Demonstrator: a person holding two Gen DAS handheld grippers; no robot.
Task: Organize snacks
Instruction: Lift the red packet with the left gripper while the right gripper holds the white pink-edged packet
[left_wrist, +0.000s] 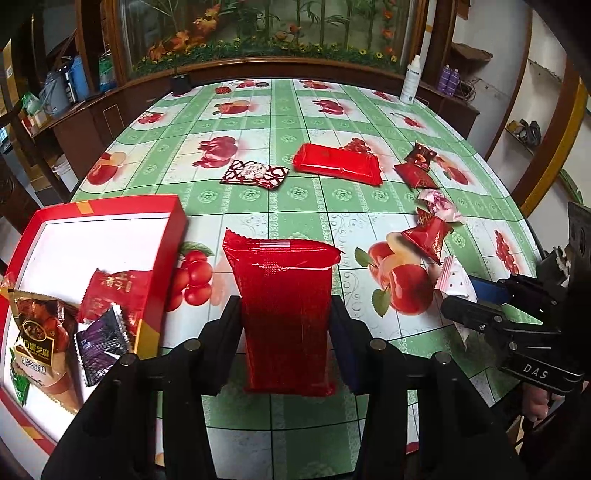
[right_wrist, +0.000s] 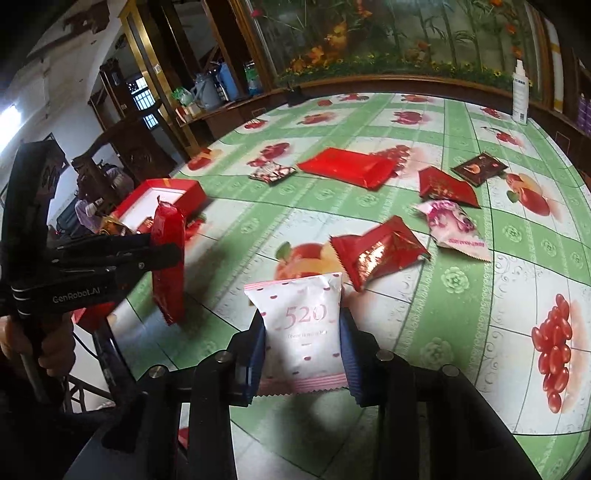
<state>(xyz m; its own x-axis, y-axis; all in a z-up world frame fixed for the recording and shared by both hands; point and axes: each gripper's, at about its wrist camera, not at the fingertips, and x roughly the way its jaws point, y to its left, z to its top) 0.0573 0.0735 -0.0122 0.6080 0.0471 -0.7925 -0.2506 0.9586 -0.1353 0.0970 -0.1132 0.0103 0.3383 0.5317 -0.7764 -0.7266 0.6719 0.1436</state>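
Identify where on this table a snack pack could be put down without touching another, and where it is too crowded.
Free: the tablecloth between the red box and the patterned dark-red pack, and the far stretch beyond the long red pack toward the white bottle. Crowded: the right side, around the pink floral pack and neighbouring red packs.

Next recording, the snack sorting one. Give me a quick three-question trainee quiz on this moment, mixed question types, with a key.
1. True or false: the left gripper is shut on a long red packet.
2. The packet between the right gripper's pads is: A) purple, B) white with pink dots and "520", C) dark brown.
3. Fill in: the red box lies on the ___ side of the left wrist view.

Key: 1 true; 2 B, the white 520 packet; 3 left. The box already holds several snacks, and other wrappers lie loose on the tablecloth.
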